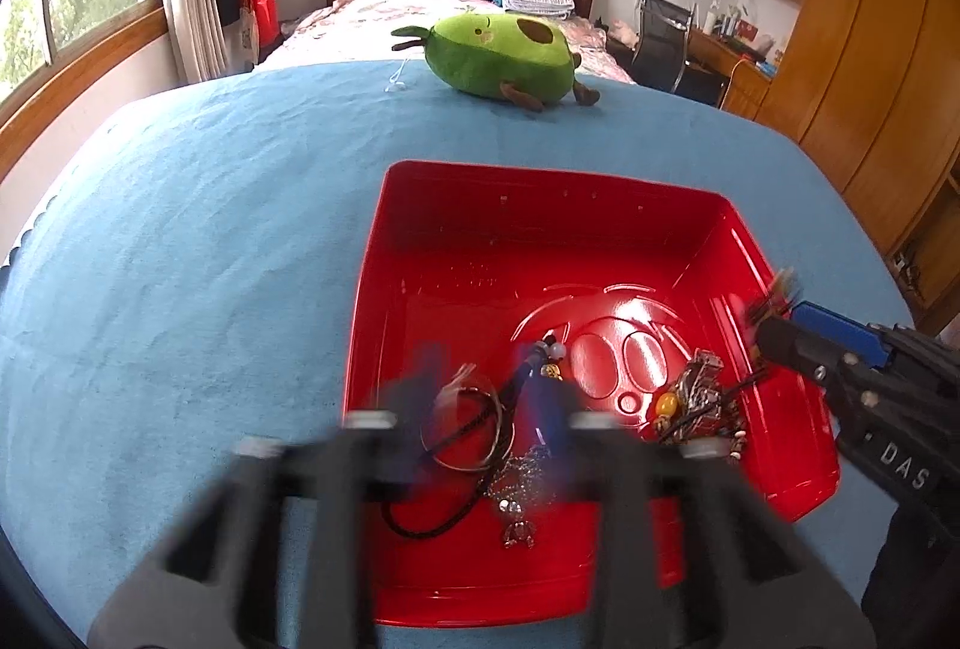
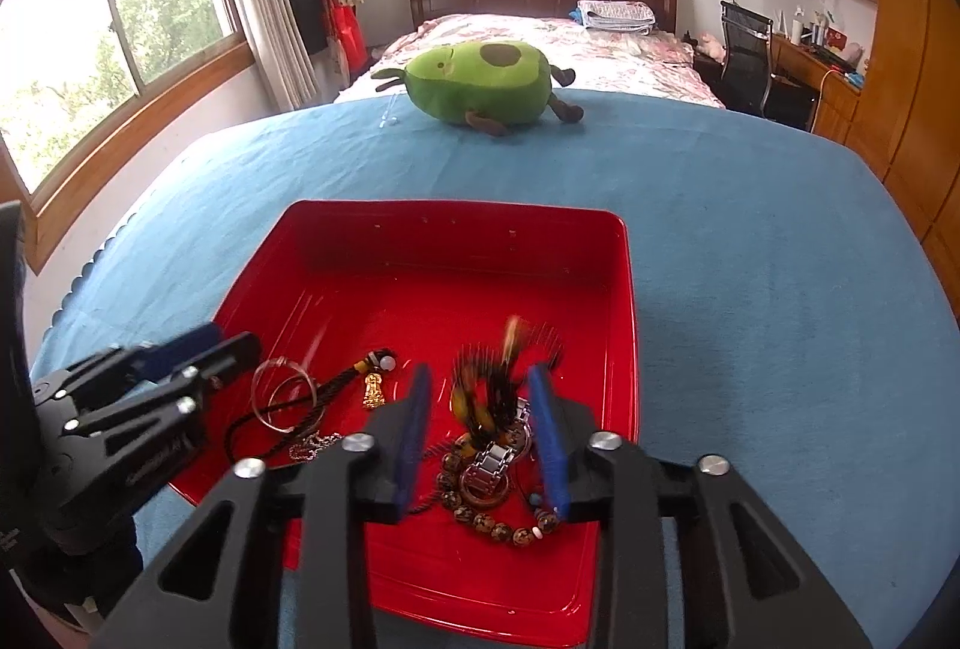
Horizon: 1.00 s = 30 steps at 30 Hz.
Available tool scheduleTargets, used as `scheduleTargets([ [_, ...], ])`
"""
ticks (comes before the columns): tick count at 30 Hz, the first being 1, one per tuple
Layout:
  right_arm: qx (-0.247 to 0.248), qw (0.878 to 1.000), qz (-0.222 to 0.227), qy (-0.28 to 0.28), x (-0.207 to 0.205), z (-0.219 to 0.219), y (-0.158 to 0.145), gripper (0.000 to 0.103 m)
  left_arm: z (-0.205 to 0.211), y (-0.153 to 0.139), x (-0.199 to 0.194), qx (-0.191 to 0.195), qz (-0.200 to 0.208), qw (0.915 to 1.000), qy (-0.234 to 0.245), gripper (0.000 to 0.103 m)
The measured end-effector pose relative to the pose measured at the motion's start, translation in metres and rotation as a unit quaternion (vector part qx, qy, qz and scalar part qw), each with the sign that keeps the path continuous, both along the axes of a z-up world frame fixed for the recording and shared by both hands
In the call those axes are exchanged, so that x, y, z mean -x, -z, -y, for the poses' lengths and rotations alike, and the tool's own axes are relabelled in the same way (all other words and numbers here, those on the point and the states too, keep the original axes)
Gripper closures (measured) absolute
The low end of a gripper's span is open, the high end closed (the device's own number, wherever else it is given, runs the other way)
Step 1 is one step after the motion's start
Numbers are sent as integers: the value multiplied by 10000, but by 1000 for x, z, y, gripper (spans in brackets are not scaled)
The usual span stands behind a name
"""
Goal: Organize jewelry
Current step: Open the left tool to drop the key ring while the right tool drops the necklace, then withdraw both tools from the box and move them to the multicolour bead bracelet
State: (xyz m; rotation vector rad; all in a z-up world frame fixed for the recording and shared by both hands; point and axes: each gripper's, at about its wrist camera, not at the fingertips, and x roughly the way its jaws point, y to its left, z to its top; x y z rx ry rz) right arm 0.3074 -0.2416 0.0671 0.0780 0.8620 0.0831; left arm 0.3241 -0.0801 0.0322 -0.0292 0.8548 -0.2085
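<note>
A red tray (image 1: 540, 205) (image 2: 456, 229) lies on the blue cloth and holds jewelry. My left gripper (image 1: 489, 397), blurred, stands open over the tray's near left part. Below it lie a clear bangle (image 1: 468, 427) (image 2: 285, 394), a black cord with a gold pendant (image 2: 373, 391) and a silver chain (image 1: 516, 493). My right gripper (image 2: 480, 379) is open above a heap made of a metal watch band (image 2: 495, 460) and a brown bead bracelet (image 2: 492, 526). A blurred black tassel (image 2: 510, 367) stands between its blue pads (image 2: 414, 427), which do not press on it.
A green avocado plush (image 1: 504, 54) (image 2: 480, 78) sits at the far edge of the blue cloth (image 2: 750, 259). Behind it is a bed. A desk with a chair (image 2: 744, 48) and wooden cupboards stand to the right, windows to the left.
</note>
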Motion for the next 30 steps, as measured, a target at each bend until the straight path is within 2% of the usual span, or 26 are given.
scheduleTargets([
  [3,-44,10000,36,2,3,1,-3,69,3,-7,7,-75,181,9998,49,51],
  [6,2,10000,83,54,6,3,-6,68,5,-11,14,-64,199,9997,94,49],
  [14,81,9999,62,100,10,2,-7,61,6,-20,26,-164,334,9993,20,41],
  [21,123,9999,63,42,14,-3,-7,58,3,-30,35,-132,551,9984,-62,33],
  [30,124,9999,71,59,20,-2,-7,56,2,-37,45,-96,654,9978,-38,29],
])
